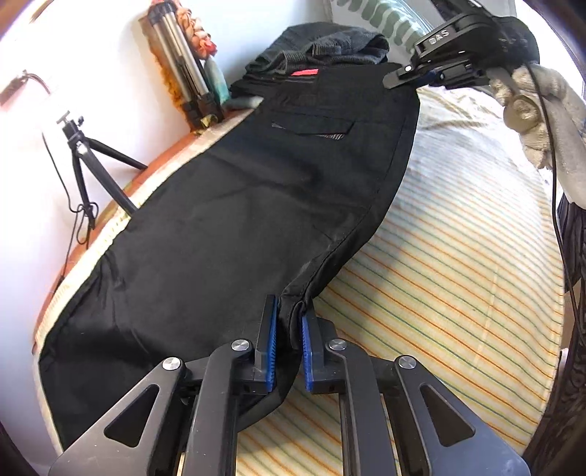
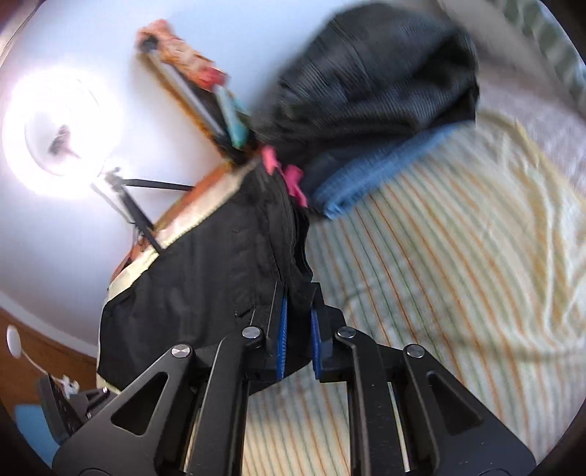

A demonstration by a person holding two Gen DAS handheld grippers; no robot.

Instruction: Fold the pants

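Black pants (image 1: 219, 227) lie stretched lengthwise on a bed with a striped sheet (image 1: 457, 263), along the edge nearest the white wall (image 1: 110, 73). Back pocket flap faces up near the waist end. One long edge of the fabric is raised off the sheet at both ends.

Left tongs (image 1: 289, 329): blue pads closed onto a bunched fold of the pants at the leg end; cloth pinched between them, nothing else held.

Right tongs (image 2: 298, 311): pads closed on a gather of black cloth at the waist end; right wrist view is motion-blurred. In the left wrist view the same tool (image 1: 414, 73) shows at the far end of the pants, carried by a hand in a light knitted glove (image 1: 538, 106).

Beyond the waistband: a pile of dark folded clothes (image 1: 322, 47), with a blue ribbed garment (image 2: 381, 164) at its base and a pink-red label (image 2: 285, 175) beside it.

Off the bed: small black tripod (image 1: 88, 153) against the wall; a silver-legged tripod (image 1: 183, 62) leaning upright by a fringed orange cloth (image 1: 197, 33).
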